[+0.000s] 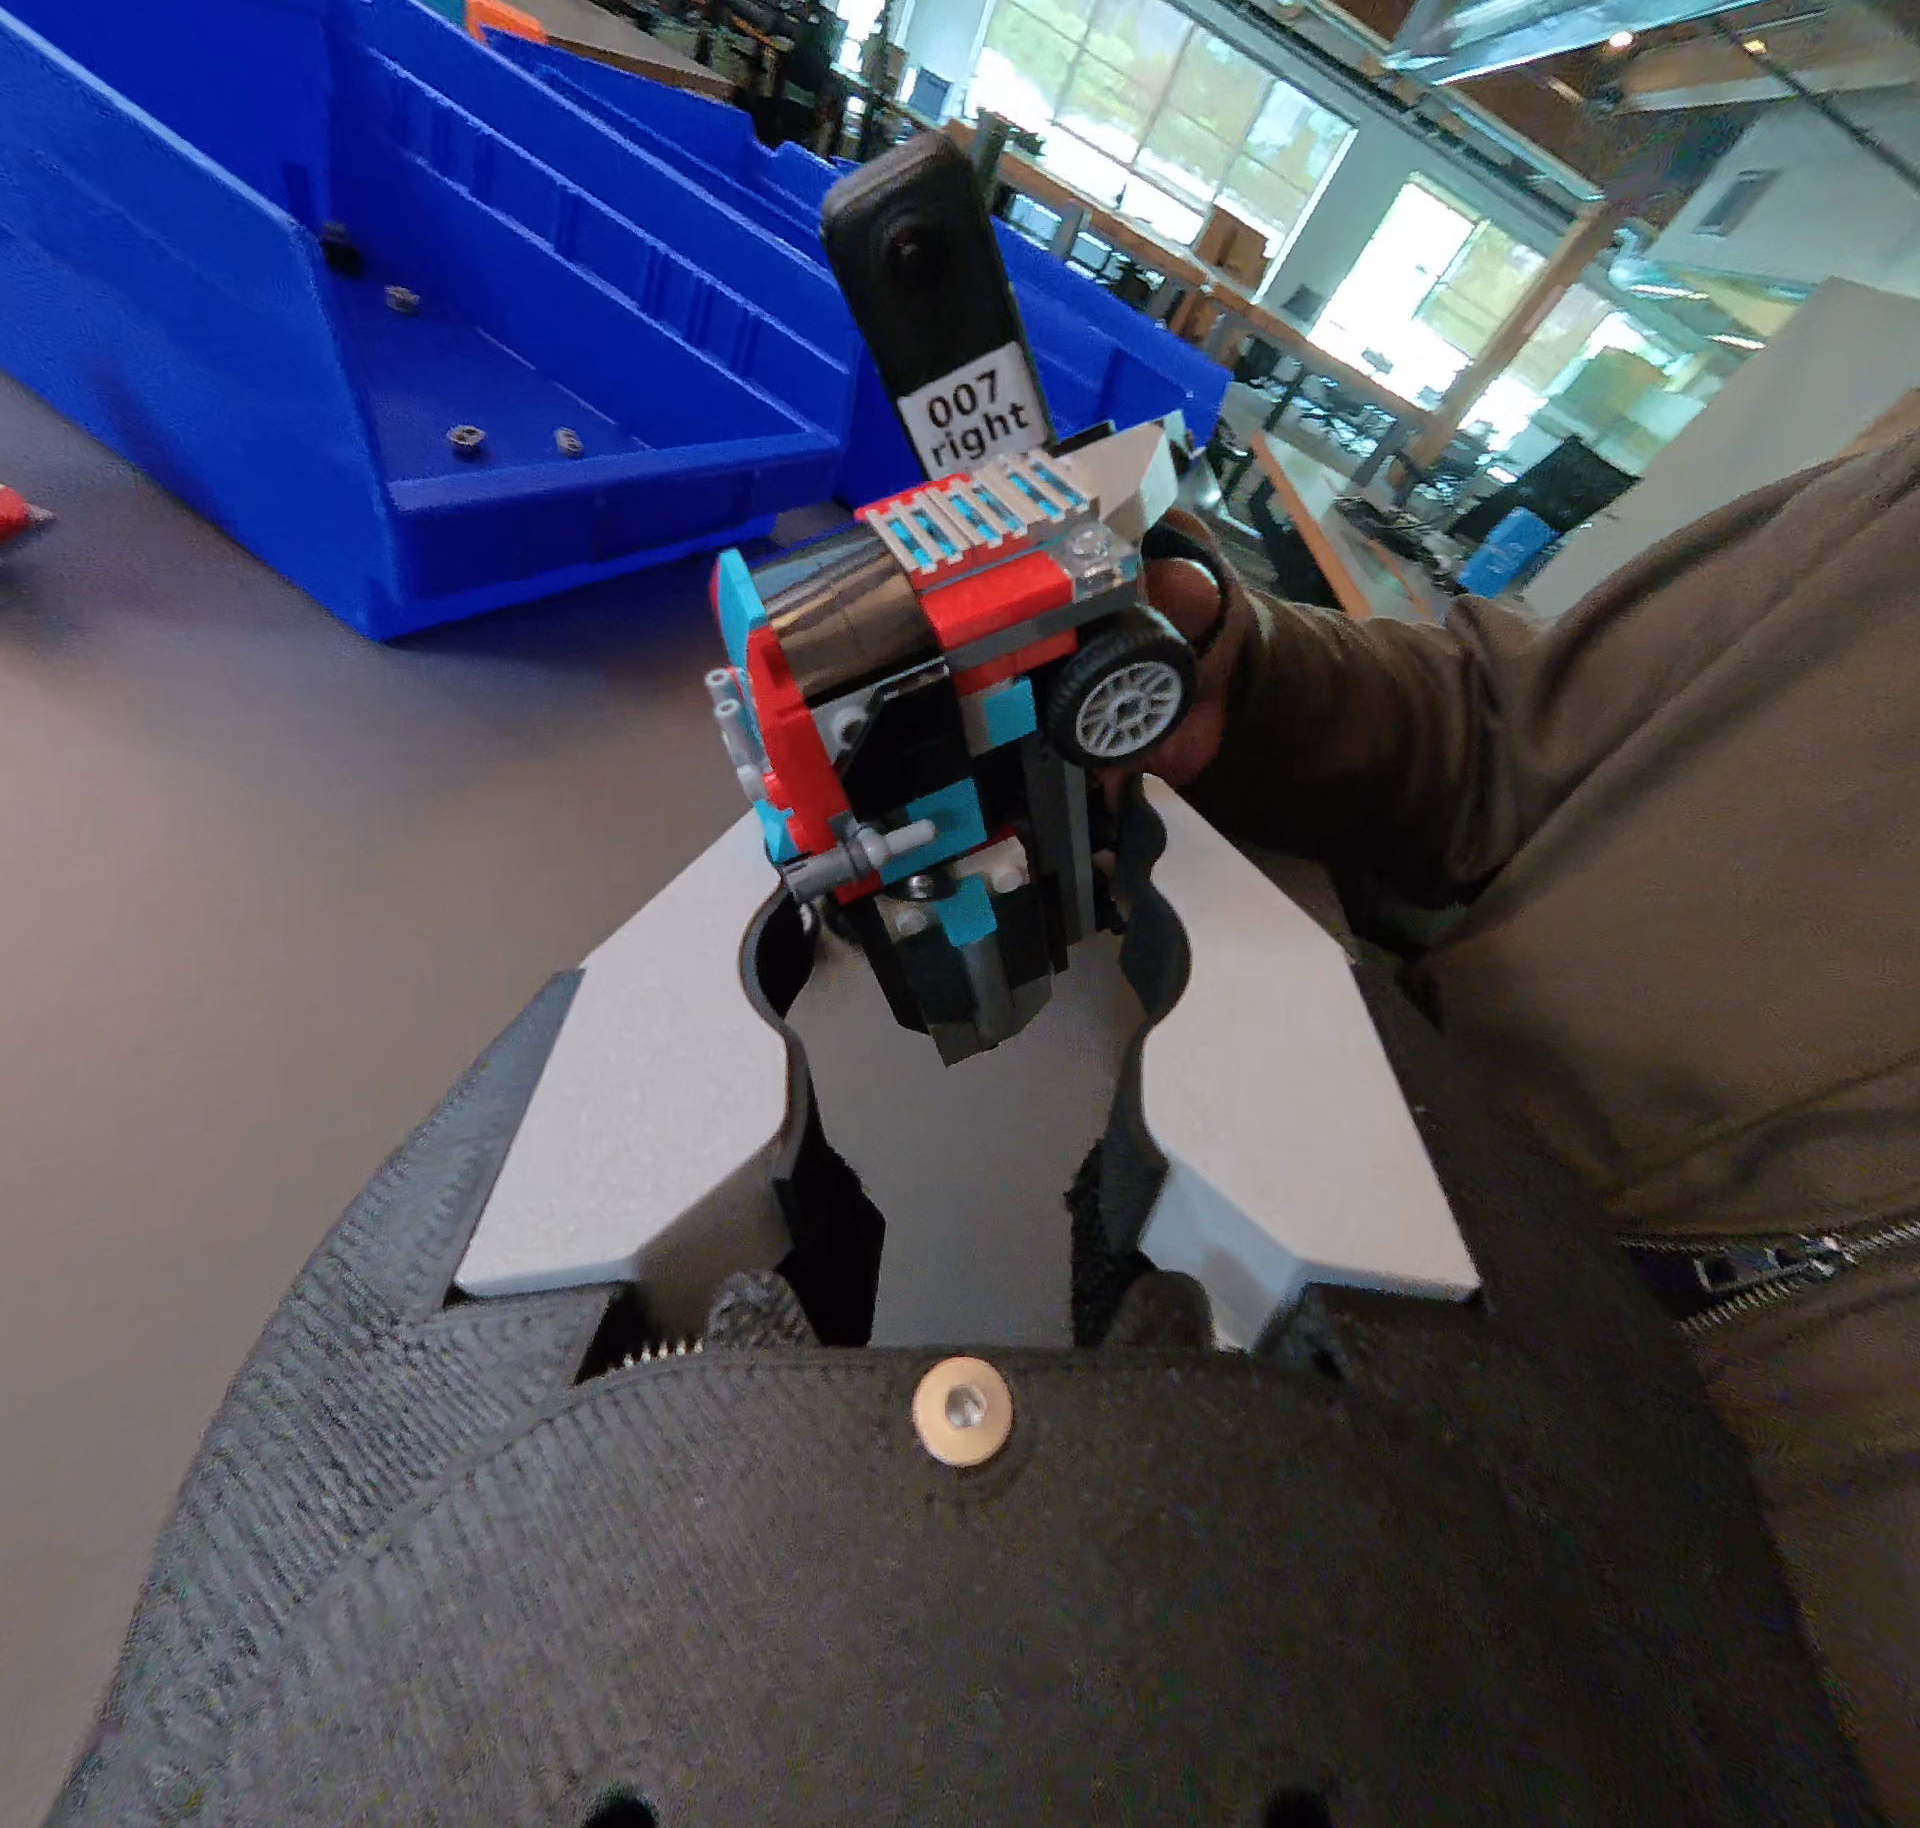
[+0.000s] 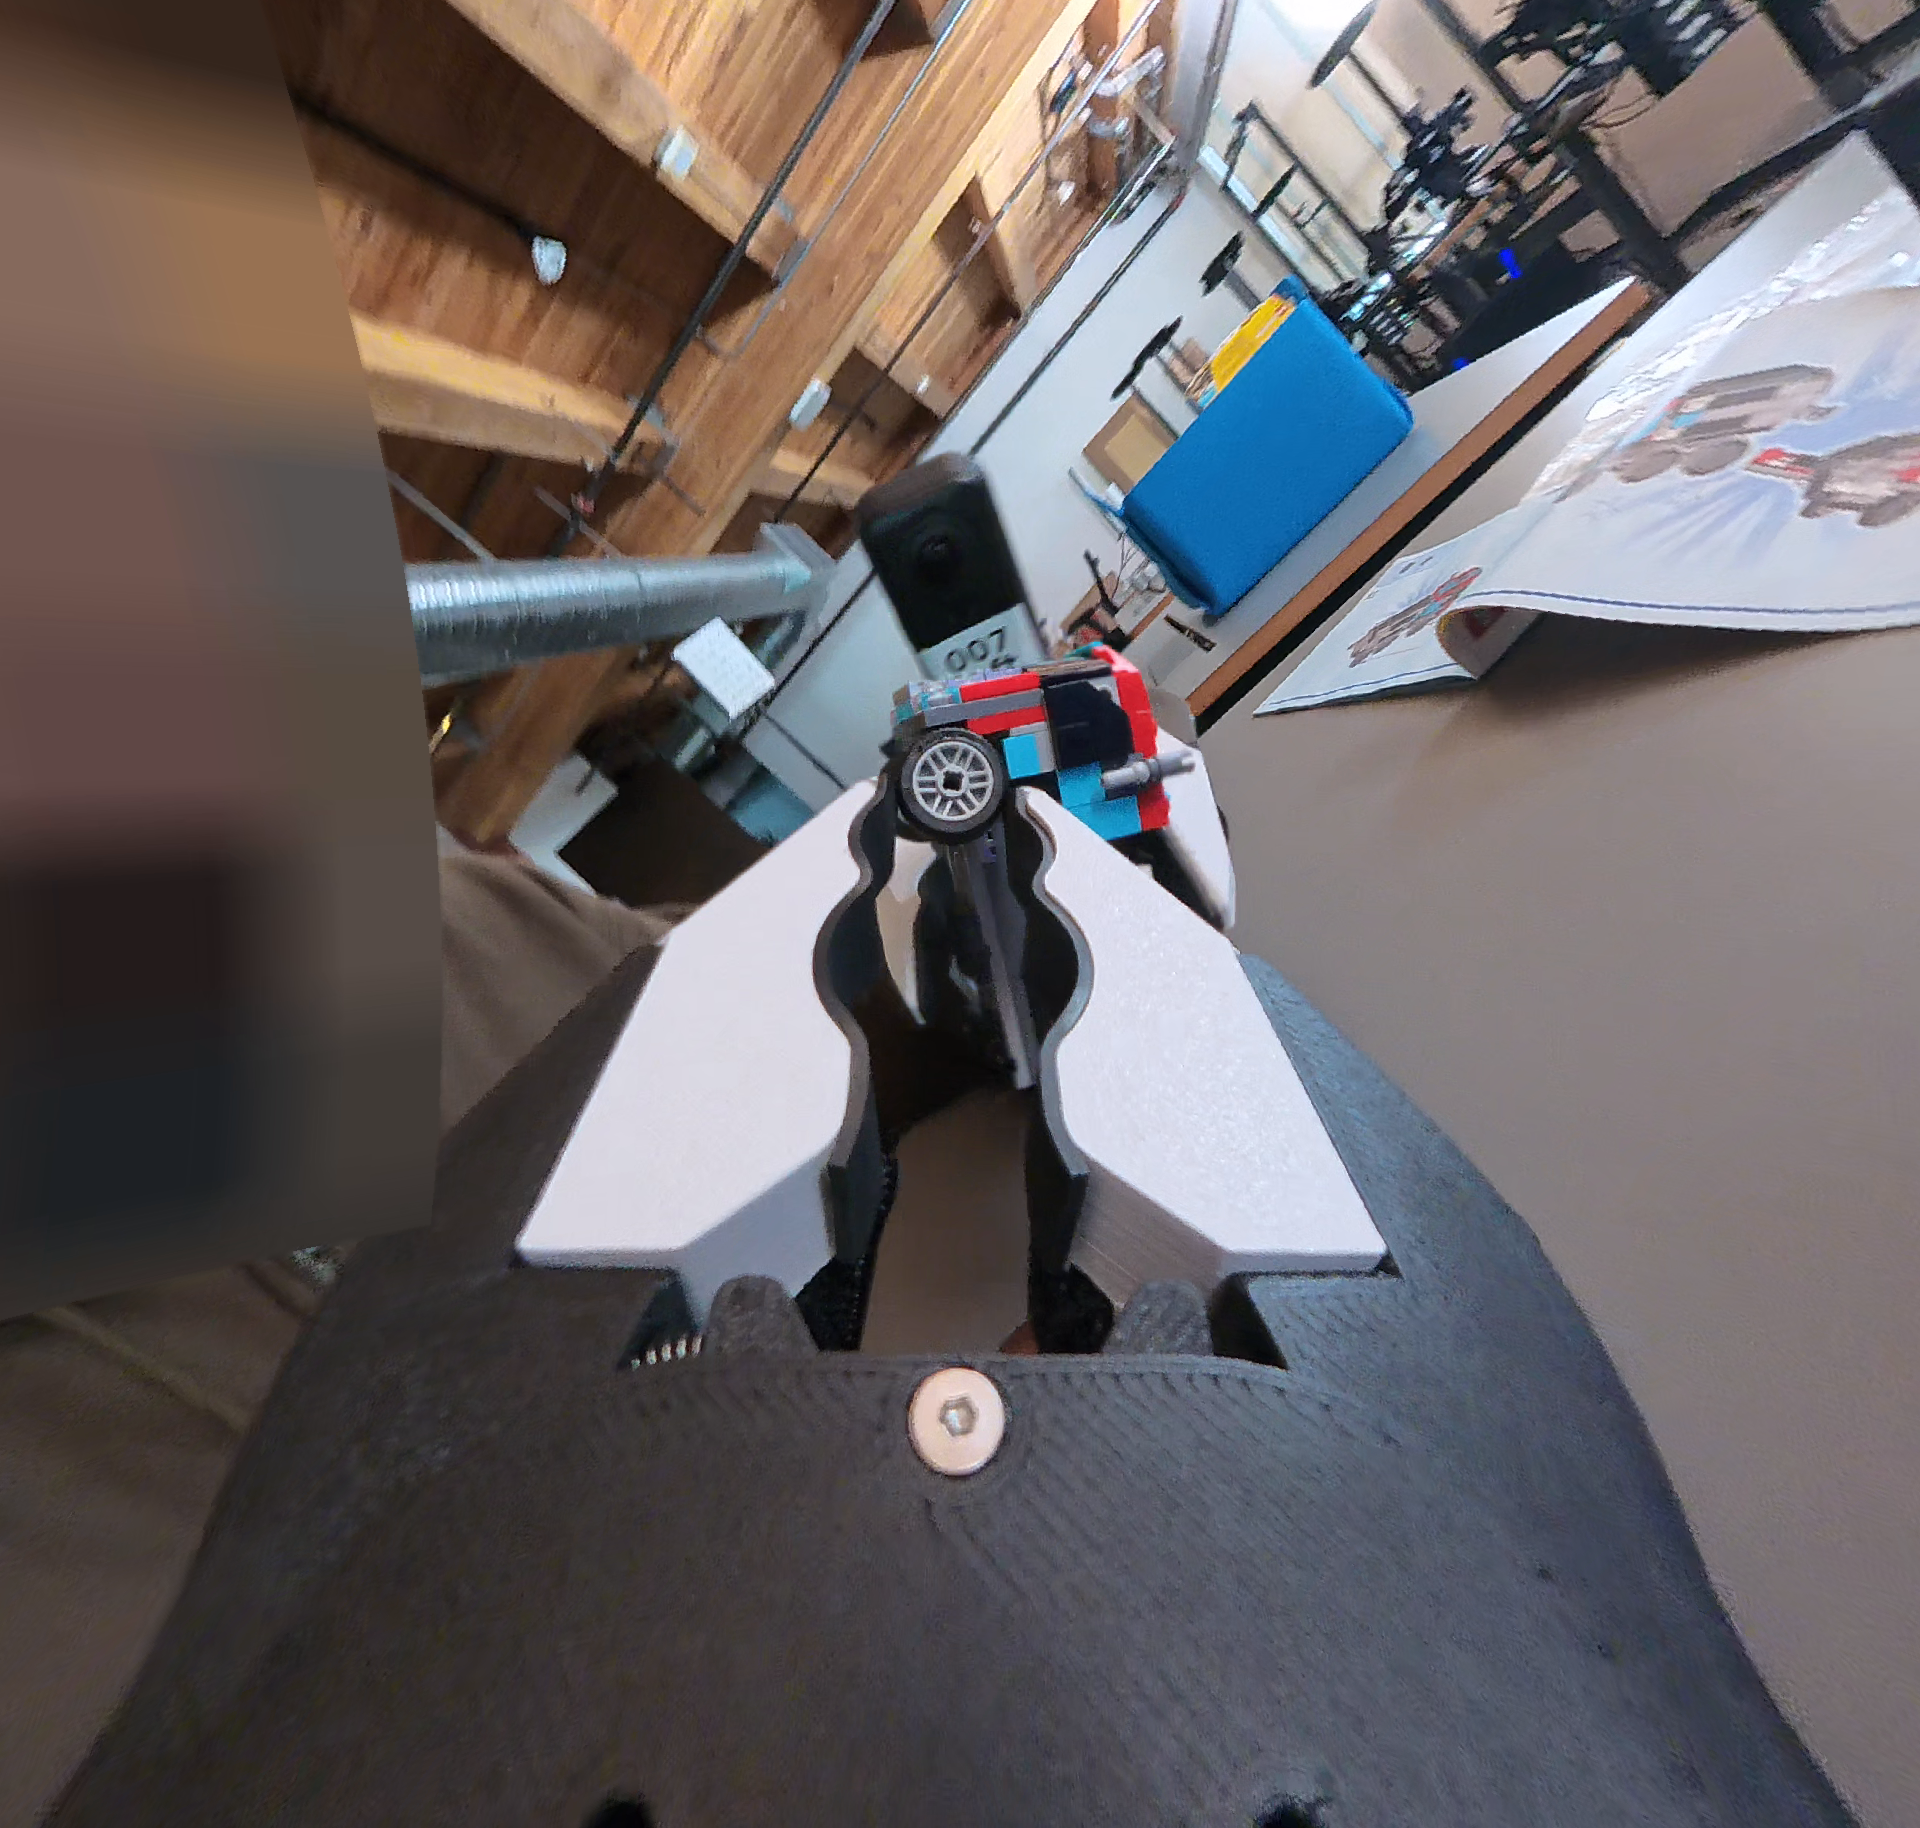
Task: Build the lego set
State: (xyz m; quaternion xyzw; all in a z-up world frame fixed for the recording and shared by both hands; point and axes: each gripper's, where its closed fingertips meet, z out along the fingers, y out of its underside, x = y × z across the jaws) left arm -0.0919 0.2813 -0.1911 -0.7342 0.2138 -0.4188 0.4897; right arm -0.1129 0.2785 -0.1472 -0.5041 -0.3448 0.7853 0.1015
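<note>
Toy truck of small plastic bricks, red, turquoise, black and grey, is held in the air above the grey table, in front of the blue bin. The left gripper is clamped across its lower body; its right pad presses on the side, while contact at the left pad is hard to see. The right gripper has its jaws narrow, closed on the wheel at the truck's far end. The truck looks light and stiff, but it is probably fragile: pieces may snap off under a twist. The solid body seems a safer place to hold than the thin pegs. The table is smooth and matt; an open booklet lies beyond the truck. The room is a large workshop with wooden beams and big windows.
</note>
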